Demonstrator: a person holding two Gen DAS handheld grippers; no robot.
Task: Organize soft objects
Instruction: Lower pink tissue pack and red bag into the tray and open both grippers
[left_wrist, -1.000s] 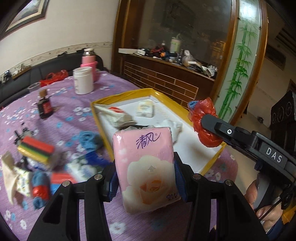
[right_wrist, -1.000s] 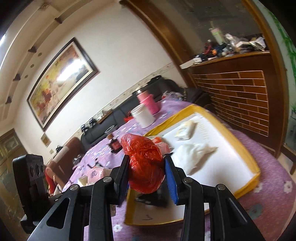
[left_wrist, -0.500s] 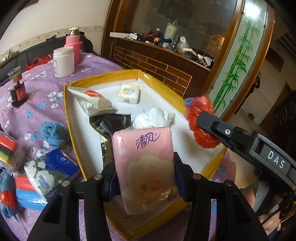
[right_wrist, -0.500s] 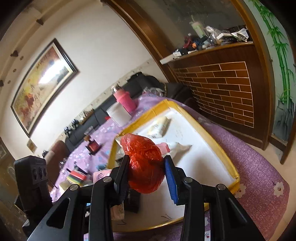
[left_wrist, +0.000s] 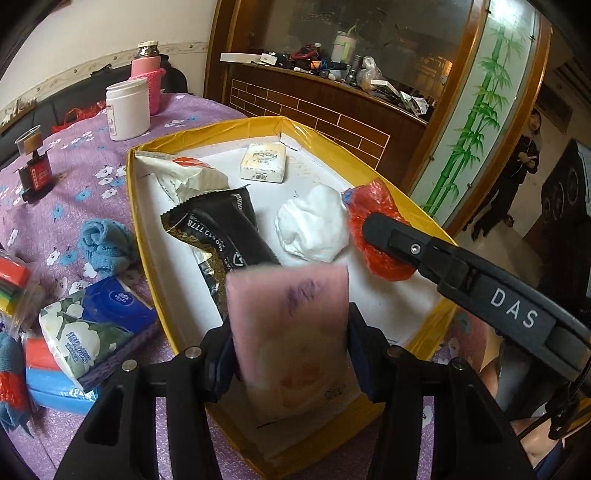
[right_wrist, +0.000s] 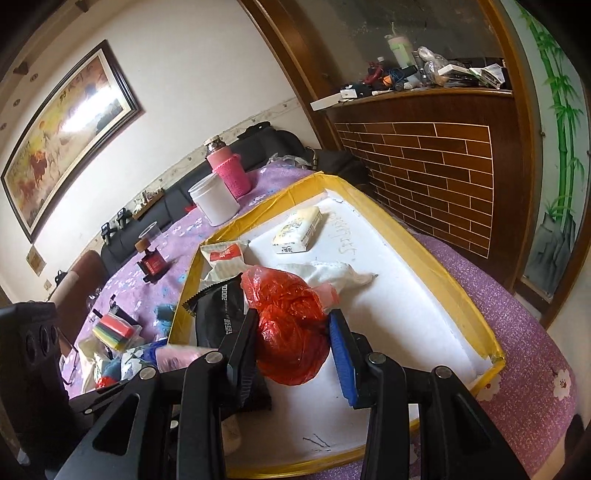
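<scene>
A pink tissue pack (left_wrist: 288, 306) shows blurred between the fingers of my left gripper (left_wrist: 291, 332). The jaws are opening and the pack is slipping down over the near end of the yellow-rimmed white tray (left_wrist: 133, 206). My right gripper (right_wrist: 293, 325) is shut on a crumpled red plastic bag (right_wrist: 291, 332) just above the tray floor (right_wrist: 406, 314). In the left wrist view that bag (left_wrist: 373, 206) hangs at the tray's right side, beside a white cloth wad (left_wrist: 314, 229). A black wrapper (left_wrist: 221, 236), a cream tissue pack (left_wrist: 264, 162) and a white pouch (left_wrist: 177, 170) lie in the tray.
Left of the tray on the purple flowered cloth lie a blue rag (left_wrist: 105, 243), a blue floral tissue pack (left_wrist: 92, 328) and coloured sponges (left_wrist: 11, 280). A white jar (left_wrist: 127, 110), a pink flask (left_wrist: 147, 85) and a small dark bottle (left_wrist: 35, 170) stand farther back. A person (left_wrist: 517, 166) stands far right.
Both grippers have come down and forward over the tray. The pink pack, sharp and firmly held before, is now blurred and lower between the left fingers. The red bag stays gripped.
</scene>
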